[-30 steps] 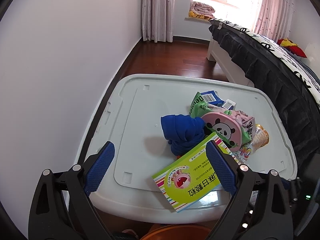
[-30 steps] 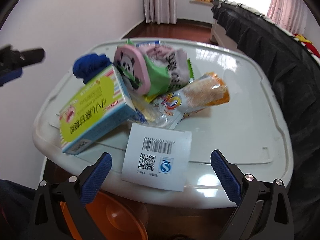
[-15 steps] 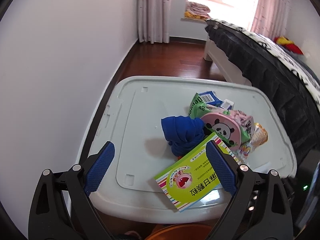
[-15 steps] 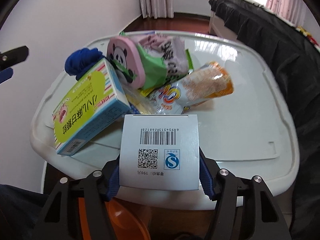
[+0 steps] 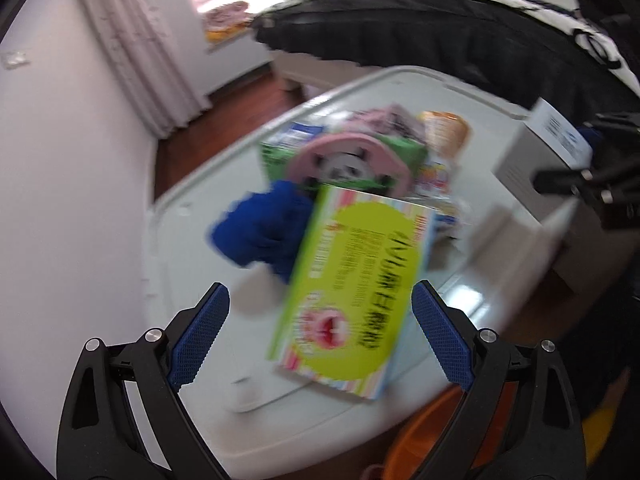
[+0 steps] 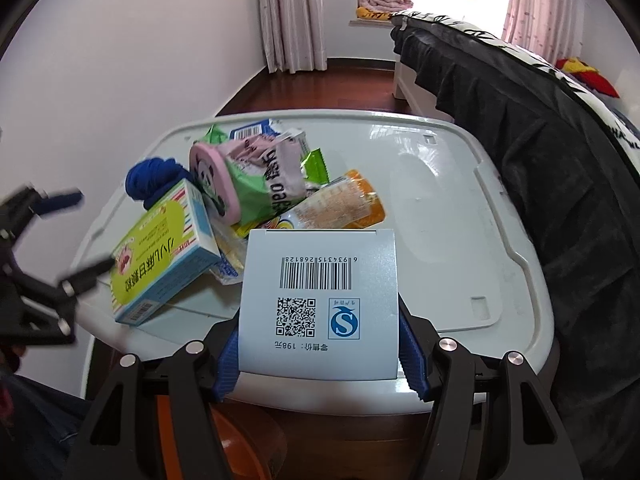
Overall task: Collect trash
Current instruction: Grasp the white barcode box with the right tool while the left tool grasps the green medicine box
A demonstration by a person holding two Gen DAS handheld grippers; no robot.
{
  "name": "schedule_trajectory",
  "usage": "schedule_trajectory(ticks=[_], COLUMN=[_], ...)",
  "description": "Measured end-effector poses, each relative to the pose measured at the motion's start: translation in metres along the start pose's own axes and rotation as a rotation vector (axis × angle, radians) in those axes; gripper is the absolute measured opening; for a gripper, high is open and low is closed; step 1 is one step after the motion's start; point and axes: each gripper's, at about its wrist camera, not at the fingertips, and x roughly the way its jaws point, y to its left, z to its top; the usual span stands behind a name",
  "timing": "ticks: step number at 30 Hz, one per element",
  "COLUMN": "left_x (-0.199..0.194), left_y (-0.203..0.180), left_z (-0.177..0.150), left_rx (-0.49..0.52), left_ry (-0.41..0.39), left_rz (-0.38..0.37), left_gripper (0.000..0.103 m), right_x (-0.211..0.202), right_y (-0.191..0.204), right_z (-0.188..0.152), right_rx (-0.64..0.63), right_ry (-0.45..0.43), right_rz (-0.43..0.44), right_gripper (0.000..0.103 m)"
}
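My right gripper (image 6: 318,356) is shut on a pale grey box with a barcode (image 6: 318,300), lifted just above the near edge of the white lid (image 6: 440,200). The trash pile on the lid holds a green and yellow carton (image 6: 160,264), a blue cloth (image 6: 154,176), a pink panda case (image 6: 214,184), a green wrapper (image 6: 260,192) and an orange snack bag (image 6: 340,204). My left gripper (image 5: 320,336) is open and tilted, its pads (image 5: 200,336) apart on either side of the green carton (image 5: 352,280) without pressing it. The right gripper with its box (image 5: 532,160) shows at the right of the blurred left wrist view.
An orange bin (image 6: 240,440) stands on the floor below the lid's near edge. A bed with a dark cover (image 6: 540,140) runs along the right side. A white wall is close on the left, and curtains and a window at the back.
My right gripper has closed on the grey box and raised it off the lid. My left gripper has rolled and dropped closer to the green carton.
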Motion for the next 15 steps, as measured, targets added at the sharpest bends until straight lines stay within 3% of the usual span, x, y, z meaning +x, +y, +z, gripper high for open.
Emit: schedule_trajectory(ticks=[6,15], left_x=[0.017,0.045], left_y=[0.01,0.027], left_z=[-0.008,-0.008], left_rx=[0.014,0.103], left_ry=[-0.017,0.024], left_rz=[-0.223,-0.36], left_gripper=[0.09,0.09], right_x=[-0.006,-0.008], right_y=[-0.002,-0.005], right_z=[0.002,0.006], right_rx=[0.011,0.02], right_ry=[-0.013,-0.025], right_rz=[0.03,0.051], right_gripper=[0.063,0.064])
